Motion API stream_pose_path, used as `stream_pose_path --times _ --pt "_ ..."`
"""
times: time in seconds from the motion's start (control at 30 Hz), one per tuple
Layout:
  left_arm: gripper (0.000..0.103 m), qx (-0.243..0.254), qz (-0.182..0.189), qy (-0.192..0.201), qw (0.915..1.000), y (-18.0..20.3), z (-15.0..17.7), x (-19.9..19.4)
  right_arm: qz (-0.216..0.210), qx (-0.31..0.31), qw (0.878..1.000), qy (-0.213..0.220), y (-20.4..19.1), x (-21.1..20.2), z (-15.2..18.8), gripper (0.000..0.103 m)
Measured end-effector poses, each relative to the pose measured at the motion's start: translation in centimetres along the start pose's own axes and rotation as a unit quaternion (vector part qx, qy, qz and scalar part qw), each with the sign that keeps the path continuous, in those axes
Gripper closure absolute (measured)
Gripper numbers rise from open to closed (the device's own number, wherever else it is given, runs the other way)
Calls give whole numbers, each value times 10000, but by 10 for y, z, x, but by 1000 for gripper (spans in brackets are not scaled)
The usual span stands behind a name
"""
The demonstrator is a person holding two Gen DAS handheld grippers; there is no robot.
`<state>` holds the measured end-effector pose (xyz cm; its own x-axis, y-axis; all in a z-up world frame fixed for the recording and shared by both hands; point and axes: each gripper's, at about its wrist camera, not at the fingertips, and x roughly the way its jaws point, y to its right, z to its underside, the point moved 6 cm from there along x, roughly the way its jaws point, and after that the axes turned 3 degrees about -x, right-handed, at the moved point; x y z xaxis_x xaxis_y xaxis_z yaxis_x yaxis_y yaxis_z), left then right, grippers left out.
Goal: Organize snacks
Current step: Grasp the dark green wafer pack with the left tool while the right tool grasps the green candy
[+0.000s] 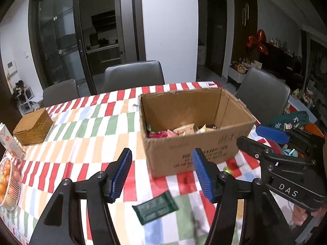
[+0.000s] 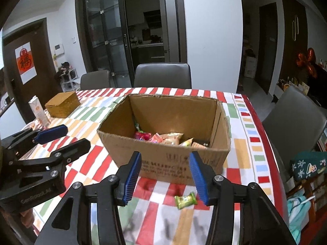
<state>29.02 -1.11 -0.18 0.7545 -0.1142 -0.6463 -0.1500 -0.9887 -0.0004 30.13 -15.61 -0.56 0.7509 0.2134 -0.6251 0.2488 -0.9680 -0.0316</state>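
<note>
- The table with the checked red, white, green and orange cloth (image 1: pixel 85 126) carries the whole job; a few loose snacks still lie on its near part, so sorting is not finished.
- The open brown cardboard box (image 1: pixel 196 149) stands in the middle of the table, far of both grippers. Its floor already holds a layer of wrapped snacks (image 2: pixel 163 137) in red, orange and yellow, so I judge much of the collecting done.
- The woven tan lidded basket (image 1: pixel 32 127) sits closed at the far left, well apart from the box, with a white and orange carton (image 2: pixel 38 112) beside it. Nothing shows whether they belong to the task.
- The white bowl of orange fruit (image 1: pixel 8 183) rests at the near left edge.
- The left gripper (image 1: pixel 161 175) hangs with its jaws released and nothing between the blue pads, above the cloth.
- The right gripper (image 2: pixel 165 177) likewise stands open and empty, near the front wall of the box.
- The dark green flat snack bar wrapper (image 1: pixel 156 207) lies on the cloth just near of the left gripper, outside the box.
- The small light green wrapped candy (image 2: pixel 185 200) lies by the right gripper's right pad, also outside; a red piece near it is too blurred to name.
</note>
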Motion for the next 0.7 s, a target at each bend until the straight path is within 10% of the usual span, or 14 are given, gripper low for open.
stream_pose_path --times 0.7 --pt "37 154 92 -862 9961 -17 95 36 -237 154 9961 -834 -36 40 82 49"
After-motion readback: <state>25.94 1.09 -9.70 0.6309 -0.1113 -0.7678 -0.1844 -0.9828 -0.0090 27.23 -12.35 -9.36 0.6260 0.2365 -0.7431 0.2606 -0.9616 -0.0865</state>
